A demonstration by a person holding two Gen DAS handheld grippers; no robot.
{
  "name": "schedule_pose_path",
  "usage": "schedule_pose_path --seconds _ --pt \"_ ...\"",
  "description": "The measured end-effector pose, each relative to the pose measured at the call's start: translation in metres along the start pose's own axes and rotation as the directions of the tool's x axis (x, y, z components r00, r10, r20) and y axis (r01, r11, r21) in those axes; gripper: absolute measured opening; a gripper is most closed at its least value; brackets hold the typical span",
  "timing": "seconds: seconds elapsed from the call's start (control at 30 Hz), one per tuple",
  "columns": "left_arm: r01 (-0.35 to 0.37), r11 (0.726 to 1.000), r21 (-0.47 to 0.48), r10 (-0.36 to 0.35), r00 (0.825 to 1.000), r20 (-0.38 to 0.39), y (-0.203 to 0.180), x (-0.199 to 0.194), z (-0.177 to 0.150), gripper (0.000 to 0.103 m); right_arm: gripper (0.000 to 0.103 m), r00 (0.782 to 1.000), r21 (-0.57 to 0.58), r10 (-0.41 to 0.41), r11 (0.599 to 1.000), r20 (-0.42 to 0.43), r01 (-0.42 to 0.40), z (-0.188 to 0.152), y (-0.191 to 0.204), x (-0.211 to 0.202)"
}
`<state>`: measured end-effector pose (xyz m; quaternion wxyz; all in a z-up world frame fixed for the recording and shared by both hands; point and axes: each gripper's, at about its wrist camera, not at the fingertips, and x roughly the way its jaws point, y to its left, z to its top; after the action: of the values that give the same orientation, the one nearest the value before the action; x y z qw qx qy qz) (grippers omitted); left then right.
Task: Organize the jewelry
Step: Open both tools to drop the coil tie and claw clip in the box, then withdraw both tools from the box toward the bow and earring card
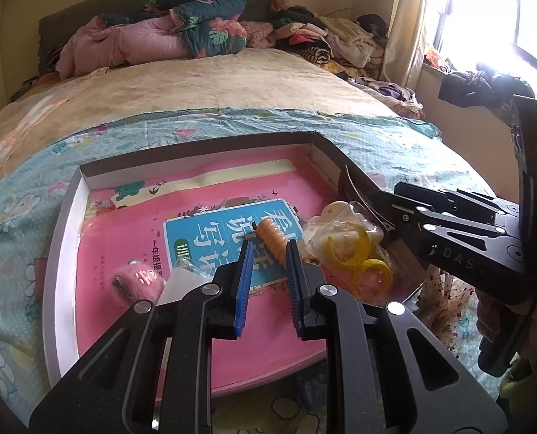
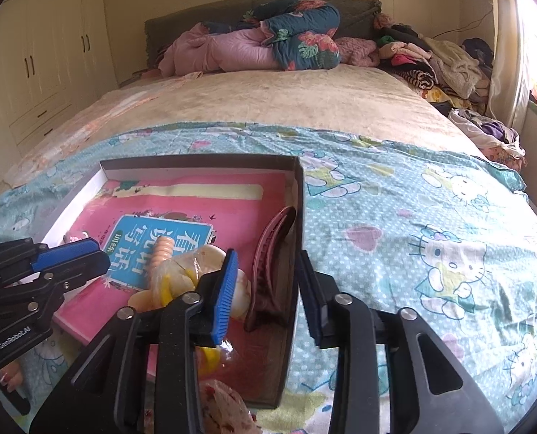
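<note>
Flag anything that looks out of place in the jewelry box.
A pink children's workbook lines the box, an odd thing among accessories. The dark red claw clip leans on edge against the box's right wall rather than lying flat. Nothing looks spilled or broken.

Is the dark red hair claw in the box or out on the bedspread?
In the box: the hair claw lies against the box's right wall, inside it.
</note>
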<state>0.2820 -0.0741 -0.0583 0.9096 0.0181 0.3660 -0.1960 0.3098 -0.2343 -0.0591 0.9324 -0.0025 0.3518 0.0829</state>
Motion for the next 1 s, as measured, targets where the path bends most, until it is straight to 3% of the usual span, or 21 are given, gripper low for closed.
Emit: schedule_pose_path --seconds 0.13,0.5,0.73,0.8,1.0 --pt "-0.002 1.0 -0.01 0.003 1.0 0.014 0.002 -0.008 0.0 0.016 0.046 0.999 0.009 -0.001 1.0 0.046 0.001 -0.002 -0.003 -0.02" --pt "-0.015 0.998 -0.061 0.021 0.996 0.089 0.011 -0.05 0.004 0.04 0.075 0.989 0.034 -0.006 0.999 0.149 0.001 -0.012 -0.006 -0.078" --pt "-0.028 0.996 -0.088 0.04 0.99 0.135 0.017 -0.079 0.002 0.062 0.083 0.981 0.044 -0.001 0.999 0.194 -0.007 -0.019 -0.004 -0.107" --pt "-0.035 0.995 -0.089 0.049 0.987 0.152 0.018 -0.088 0.001 0.075 0.085 0.979 0.045 -0.001 0.999 0.202 -0.008 -0.019 -0.003 -0.114" --pt "-0.054 0.994 -0.1 0.071 0.982 0.176 0.022 -0.107 -0.008 0.088 0.089 0.973 0.038 -0.003 0.999 0.231 -0.006 -0.024 0.0 -0.134"
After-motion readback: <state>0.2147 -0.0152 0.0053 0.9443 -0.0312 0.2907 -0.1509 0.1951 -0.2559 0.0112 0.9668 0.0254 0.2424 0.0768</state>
